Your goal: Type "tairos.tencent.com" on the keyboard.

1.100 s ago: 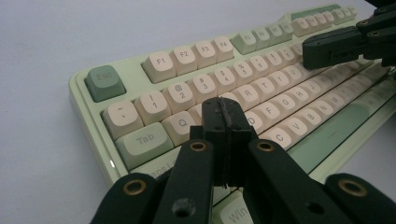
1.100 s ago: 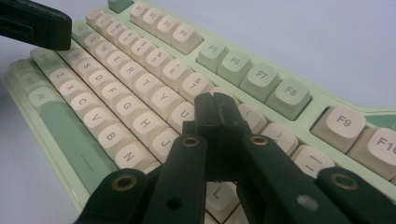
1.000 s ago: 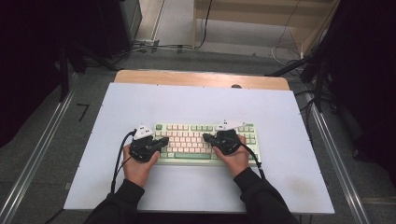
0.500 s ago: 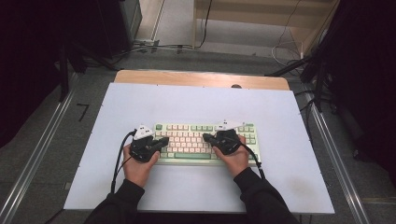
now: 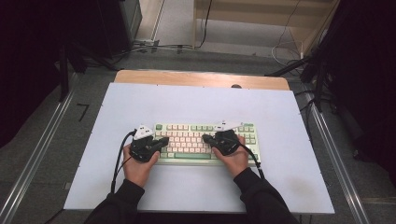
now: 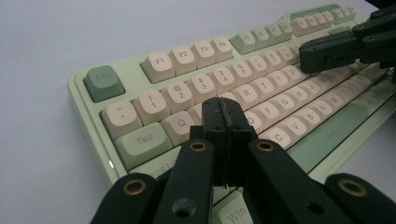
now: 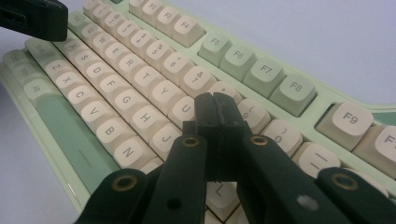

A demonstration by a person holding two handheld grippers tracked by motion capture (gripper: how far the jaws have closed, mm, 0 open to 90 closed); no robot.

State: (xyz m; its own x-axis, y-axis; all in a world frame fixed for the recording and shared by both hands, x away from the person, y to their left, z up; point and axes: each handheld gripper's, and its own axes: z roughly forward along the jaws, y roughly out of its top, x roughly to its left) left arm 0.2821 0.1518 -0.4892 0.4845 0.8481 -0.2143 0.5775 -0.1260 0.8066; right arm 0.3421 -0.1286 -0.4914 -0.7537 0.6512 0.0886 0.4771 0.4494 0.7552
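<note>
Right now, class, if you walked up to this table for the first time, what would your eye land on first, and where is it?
First the pale green keyboard with cream keys, lying at the near middle of the white table. Then the two black grippers over it: the left gripper shut above the Q and W end, the right gripper shut above the U and J keys. Both point inward toward each other.
</note>
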